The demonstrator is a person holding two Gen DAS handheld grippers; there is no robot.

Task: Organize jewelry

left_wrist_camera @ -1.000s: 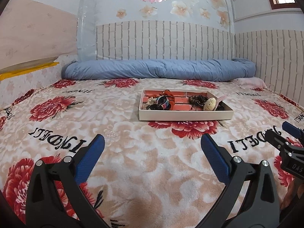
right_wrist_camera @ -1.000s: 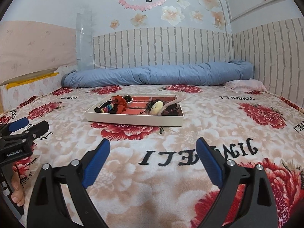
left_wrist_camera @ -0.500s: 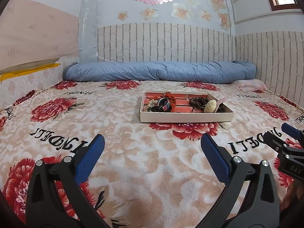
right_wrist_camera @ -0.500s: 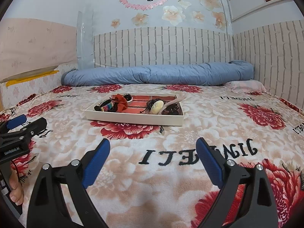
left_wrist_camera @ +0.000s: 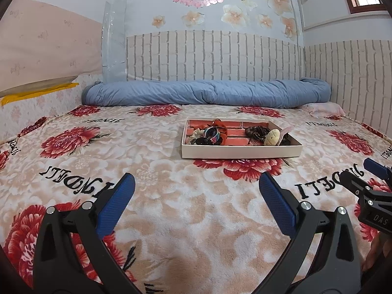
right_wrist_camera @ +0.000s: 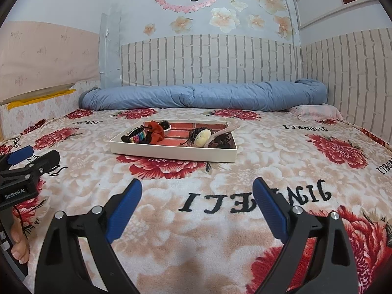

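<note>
A shallow white tray (left_wrist_camera: 241,151) with a red brick-pattern floor lies on the flowered bed blanket, also in the right wrist view (right_wrist_camera: 171,152). It holds a striped bracelet (left_wrist_camera: 212,132), a red fabric piece (right_wrist_camera: 156,131), dark beaded items (left_wrist_camera: 256,132) and a cream oval piece (left_wrist_camera: 272,137). My left gripper (left_wrist_camera: 196,202) is open and empty, low over the blanket, well short of the tray. My right gripper (right_wrist_camera: 197,205) is open and empty, to the right of the left one, also short of the tray.
A rolled blue duvet (left_wrist_camera: 205,94) lies along the brick-pattern wall behind the tray. A pink pillow (right_wrist_camera: 316,112) sits at the far right corner. The right gripper shows at the left view's right edge (left_wrist_camera: 374,191).
Both views have tilted slightly upward and shifted a little; the tray sits lower in frame. Both grippers stay open and empty.
</note>
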